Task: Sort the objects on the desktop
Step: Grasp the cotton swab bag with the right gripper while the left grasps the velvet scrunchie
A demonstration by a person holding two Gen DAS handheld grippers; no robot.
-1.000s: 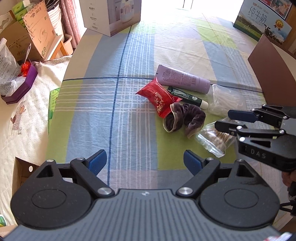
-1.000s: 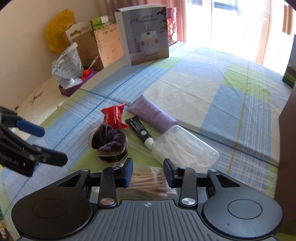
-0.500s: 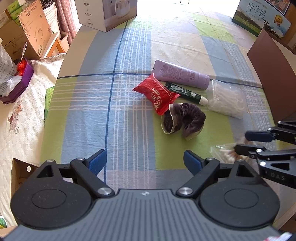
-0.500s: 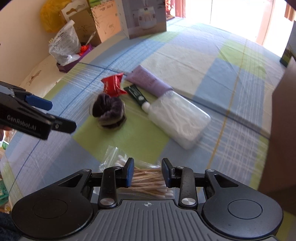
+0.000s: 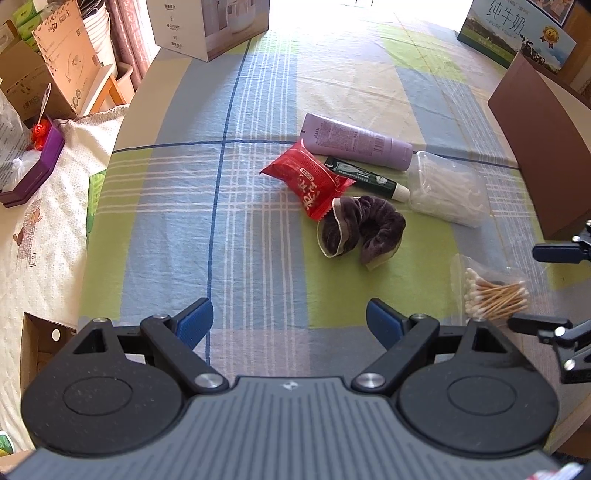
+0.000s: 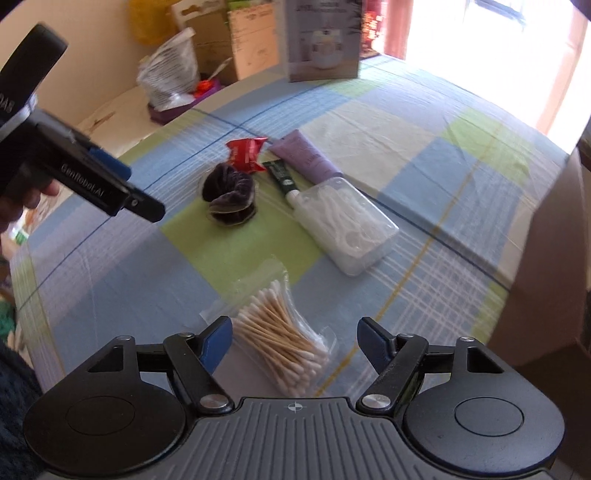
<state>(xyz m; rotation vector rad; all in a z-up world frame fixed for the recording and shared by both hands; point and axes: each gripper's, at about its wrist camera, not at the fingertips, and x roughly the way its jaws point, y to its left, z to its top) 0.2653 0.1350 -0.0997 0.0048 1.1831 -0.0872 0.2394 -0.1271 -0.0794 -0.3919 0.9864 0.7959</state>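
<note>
the left gripper (image 5: pixel 290 319) is seen at the bottom of the left wrist view with its blue-padded jaws spread wide and nothing between them; only the checked tablecloth (image 5: pixel 255 236) shows in the gap. the right gripper (image 6: pixel 293 338) is likewise spread wide at the bottom of the right wrist view, and nothing is gripped by it. the bag of cotton swabs (image 6: pixel 280 332) is seen lying on the cloth in the gap between its pads, nearer the left pad; whether that pad touches the bag cannot be told. in the left wrist view the same bag (image 5: pixel 495 295) is found at the right edge of the frame, between the two dark fingers of the right gripper that enter from that side.

the other things are gathered in the middle of the right wrist view: a dark purple scrunchie (image 6: pixel 231 199), a red snack packet (image 6: pixel 245 155) just above it, a small dark green tube (image 6: pixel 282 179) to its right, a lilac tube (image 6: pixel 304 160) beside that, and a clear box of floss picks (image 6: pixel 345 221) right of centre, its upper end touching the green tube's cap. the swab bag is set apart from this group, lower in the frame. a brown box (image 5: pixel 543 147) is seen at the right edge of the left wrist view, and a white carton (image 5: pixel 210 26) at the top.
</note>
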